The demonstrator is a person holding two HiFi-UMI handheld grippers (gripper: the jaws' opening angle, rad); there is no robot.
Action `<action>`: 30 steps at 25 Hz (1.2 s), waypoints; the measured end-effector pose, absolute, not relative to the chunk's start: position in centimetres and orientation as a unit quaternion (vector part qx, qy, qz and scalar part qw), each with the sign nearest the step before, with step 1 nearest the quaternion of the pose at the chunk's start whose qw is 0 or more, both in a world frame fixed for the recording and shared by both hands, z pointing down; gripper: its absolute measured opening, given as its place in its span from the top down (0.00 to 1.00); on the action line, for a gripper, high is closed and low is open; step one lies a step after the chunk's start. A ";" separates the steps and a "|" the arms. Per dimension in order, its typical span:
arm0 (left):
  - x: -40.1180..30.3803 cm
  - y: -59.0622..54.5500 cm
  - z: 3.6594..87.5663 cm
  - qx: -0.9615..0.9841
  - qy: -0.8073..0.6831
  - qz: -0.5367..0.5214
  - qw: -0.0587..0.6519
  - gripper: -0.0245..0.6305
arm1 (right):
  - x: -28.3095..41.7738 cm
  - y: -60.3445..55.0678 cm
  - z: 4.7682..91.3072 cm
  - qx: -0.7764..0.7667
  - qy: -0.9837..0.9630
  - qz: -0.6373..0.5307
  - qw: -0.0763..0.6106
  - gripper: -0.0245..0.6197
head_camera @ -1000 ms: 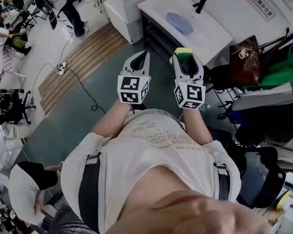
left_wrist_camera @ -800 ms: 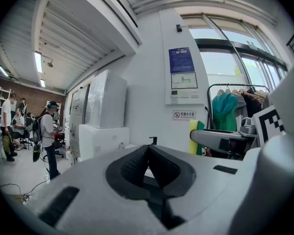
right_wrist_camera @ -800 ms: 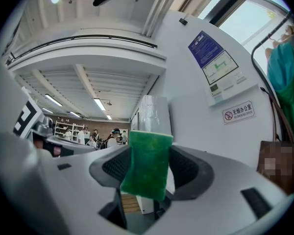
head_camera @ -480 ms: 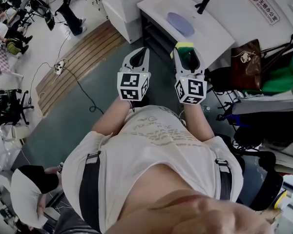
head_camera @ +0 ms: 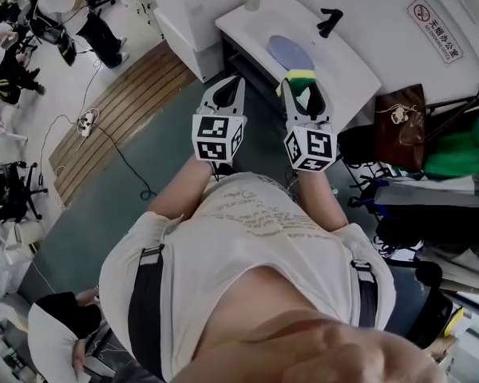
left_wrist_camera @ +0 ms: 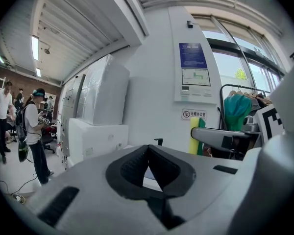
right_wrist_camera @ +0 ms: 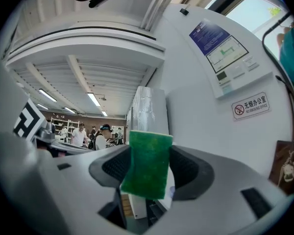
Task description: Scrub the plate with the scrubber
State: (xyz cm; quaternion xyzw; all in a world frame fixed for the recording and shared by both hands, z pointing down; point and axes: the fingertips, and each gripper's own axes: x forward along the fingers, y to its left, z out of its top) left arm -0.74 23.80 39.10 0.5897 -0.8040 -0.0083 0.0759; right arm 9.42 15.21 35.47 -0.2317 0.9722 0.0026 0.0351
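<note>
A bluish round plate lies on the white counter ahead of me, beside a black faucet. My right gripper is held level in front of my chest, shut on a green and yellow scrubber that stands upright between its jaws; the scrubber fills the middle of the right gripper view. To its left and beside it, my left gripper points the same way. Its jaws meet with nothing between them. Both grippers are short of the counter's near edge.
Open dark shelves sit under the counter. A brown bag and hanging clothes crowd the right side. A white cabinet stands left of the counter. People and a floor cable are far left.
Both grippers have moved forward together toward the counter, side by side. The counter and plate now lie closer in front of the jaws. The scrubber stays held in the right gripper.
</note>
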 end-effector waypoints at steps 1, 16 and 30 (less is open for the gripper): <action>-1.3 23.1 39.1 0.593 -0.801 -0.007 0.079 0.93 | 8.8 14.5 35.4 -0.235 0.971 0.002 0.034 0.58; -9.0 14.3 39.8 0.651 -0.753 0.010 0.098 0.93 | 1.9 7.2 36.3 -0.306 0.952 -0.011 0.012 0.58; -10.9 10.8 43.2 0.699 -0.701 0.026 0.137 0.93 | 1.7 4.3 39.6 -0.381 0.924 -0.037 -0.018 0.58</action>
